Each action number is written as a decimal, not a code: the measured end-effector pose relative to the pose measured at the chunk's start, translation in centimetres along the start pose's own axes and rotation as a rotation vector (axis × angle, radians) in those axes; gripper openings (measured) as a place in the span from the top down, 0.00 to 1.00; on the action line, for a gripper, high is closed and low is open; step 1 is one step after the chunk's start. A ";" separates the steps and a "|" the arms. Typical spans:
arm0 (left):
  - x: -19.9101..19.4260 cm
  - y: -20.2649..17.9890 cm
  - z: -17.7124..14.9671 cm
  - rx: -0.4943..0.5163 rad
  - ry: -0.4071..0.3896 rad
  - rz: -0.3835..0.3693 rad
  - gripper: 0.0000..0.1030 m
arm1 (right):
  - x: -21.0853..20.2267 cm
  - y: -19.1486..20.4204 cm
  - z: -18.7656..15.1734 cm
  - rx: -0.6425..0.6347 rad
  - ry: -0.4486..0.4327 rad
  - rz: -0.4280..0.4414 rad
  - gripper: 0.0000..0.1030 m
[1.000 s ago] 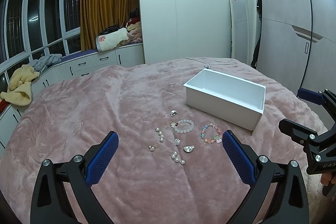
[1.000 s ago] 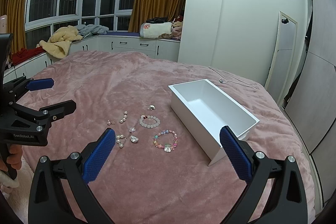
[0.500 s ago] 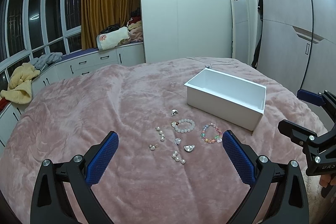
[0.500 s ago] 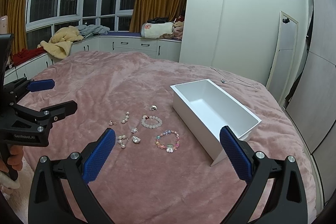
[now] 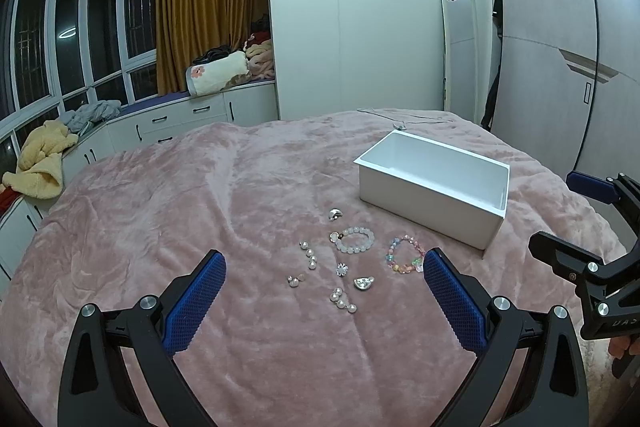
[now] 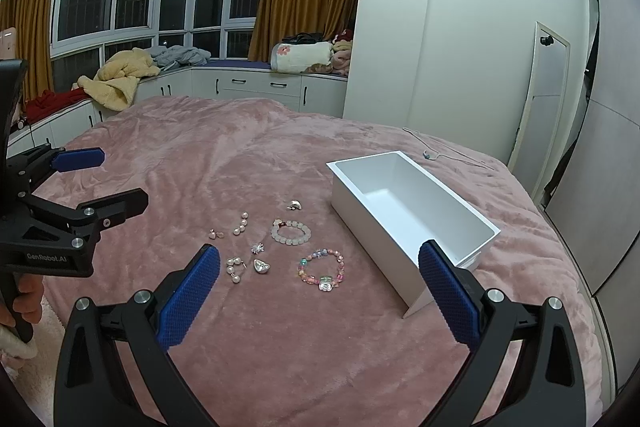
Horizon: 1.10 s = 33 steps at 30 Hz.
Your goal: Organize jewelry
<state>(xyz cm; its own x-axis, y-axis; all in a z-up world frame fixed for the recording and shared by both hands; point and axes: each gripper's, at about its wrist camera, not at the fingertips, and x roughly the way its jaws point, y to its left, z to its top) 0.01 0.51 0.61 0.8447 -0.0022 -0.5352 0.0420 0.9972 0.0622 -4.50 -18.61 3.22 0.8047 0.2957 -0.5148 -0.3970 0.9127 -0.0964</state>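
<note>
Both tongs hang released above a pink blanket [image 5: 140, 211] — the left gripper [image 5: 322, 291] and right gripper [image 6: 320, 287] each spread wide, holding nothing. Between them lie a white bead bracelet [image 6: 291, 231], a pastel bracelet [image 6: 321, 268] and scattered pearl earrings [image 5: 308, 254], just beside an open white box [image 5: 434, 183]

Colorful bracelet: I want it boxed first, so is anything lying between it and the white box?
Nothing visible: bare pink blanket separates the colorful bracelet from the white box. The white bracelet lies off to its far side, outside that path.
</note>
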 end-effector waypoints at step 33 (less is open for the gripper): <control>2.7 -0.1 3.0 -0.003 0.014 -0.041 0.03 | 2.6 -0.7 1.4 0.043 0.000 0.016 0.05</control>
<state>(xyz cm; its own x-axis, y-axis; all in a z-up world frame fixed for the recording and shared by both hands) 3.90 0.16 1.69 0.8348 -0.0421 -0.5490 0.0749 0.9965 0.0375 -1.54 -18.13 3.13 0.7986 0.3099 -0.5159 -0.3900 0.9194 -0.0513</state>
